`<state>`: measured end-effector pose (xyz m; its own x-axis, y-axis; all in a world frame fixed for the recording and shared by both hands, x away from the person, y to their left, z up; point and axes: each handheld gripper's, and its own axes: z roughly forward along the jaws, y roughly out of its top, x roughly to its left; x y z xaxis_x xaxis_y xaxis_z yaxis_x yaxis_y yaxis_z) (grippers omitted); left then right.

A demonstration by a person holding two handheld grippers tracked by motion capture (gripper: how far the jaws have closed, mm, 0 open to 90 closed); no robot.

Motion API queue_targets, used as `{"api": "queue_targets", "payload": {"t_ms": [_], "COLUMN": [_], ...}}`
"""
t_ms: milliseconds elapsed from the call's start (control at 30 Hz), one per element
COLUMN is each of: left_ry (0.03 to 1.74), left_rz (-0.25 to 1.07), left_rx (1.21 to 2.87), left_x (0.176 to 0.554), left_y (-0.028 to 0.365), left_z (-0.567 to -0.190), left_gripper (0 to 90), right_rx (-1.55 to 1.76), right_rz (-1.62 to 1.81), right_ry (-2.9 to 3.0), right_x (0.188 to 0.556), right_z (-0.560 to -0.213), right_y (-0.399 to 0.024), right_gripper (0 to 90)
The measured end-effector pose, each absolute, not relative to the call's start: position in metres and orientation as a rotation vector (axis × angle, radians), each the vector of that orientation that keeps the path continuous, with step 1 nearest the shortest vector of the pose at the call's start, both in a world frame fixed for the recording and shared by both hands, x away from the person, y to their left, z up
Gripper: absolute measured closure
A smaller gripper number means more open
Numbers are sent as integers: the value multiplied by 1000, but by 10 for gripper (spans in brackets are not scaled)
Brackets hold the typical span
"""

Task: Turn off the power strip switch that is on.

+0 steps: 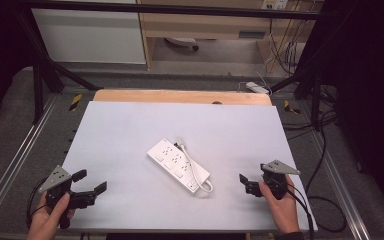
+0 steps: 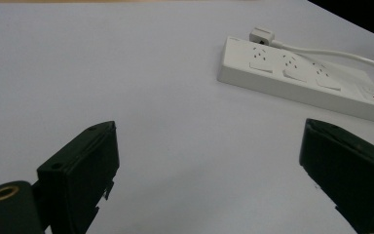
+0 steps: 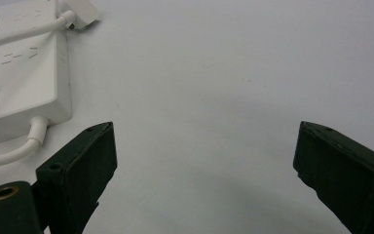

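A white power strip (image 1: pixel 178 165) lies diagonally in the middle of the white table sheet (image 1: pixel 125 125). Its white cable (image 1: pixel 200 176) loops along its right side, and the plug (image 1: pixel 180 146) rests by its far end. My left gripper (image 1: pixel 90 181) hovers at the near left corner, held in a hand, open with nothing between its fingers. In the left gripper view the left gripper (image 2: pixel 209 146) faces the strip (image 2: pixel 302 78) from a distance. My right gripper (image 1: pixel 254 174) stands open right of the strip. In the right gripper view the right gripper (image 3: pixel 204 146) has the strip (image 3: pixel 19 73) at its left.
A wooden board edge (image 1: pixel 180 96) runs along the far side of the sheet. Black frame posts (image 1: pixel 37 85) stand at both far corners. Loose cables (image 1: pixel 325 200) lie on the floor at the right, and a white adapter (image 1: pixel 256 87) lies behind the table.
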<state>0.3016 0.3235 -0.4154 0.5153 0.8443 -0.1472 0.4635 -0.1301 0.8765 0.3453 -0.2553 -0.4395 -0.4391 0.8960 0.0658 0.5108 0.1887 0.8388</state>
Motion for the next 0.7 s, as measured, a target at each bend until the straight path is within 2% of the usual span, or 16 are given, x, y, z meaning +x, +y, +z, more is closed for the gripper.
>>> {"api": "queue_targets", "payload": {"t_ms": [700], "left_ry": [1099], "left_rz": [493], "left_rx": [1771], "left_x": [301], "left_y": [321], "left_z": [-415], "left_gripper": [78], "right_rx": [1295], "right_rz": [1157], "right_ry": [2042], "right_x": [345], "right_z": [-440], "right_y": [-253], "right_gripper": [74]}}
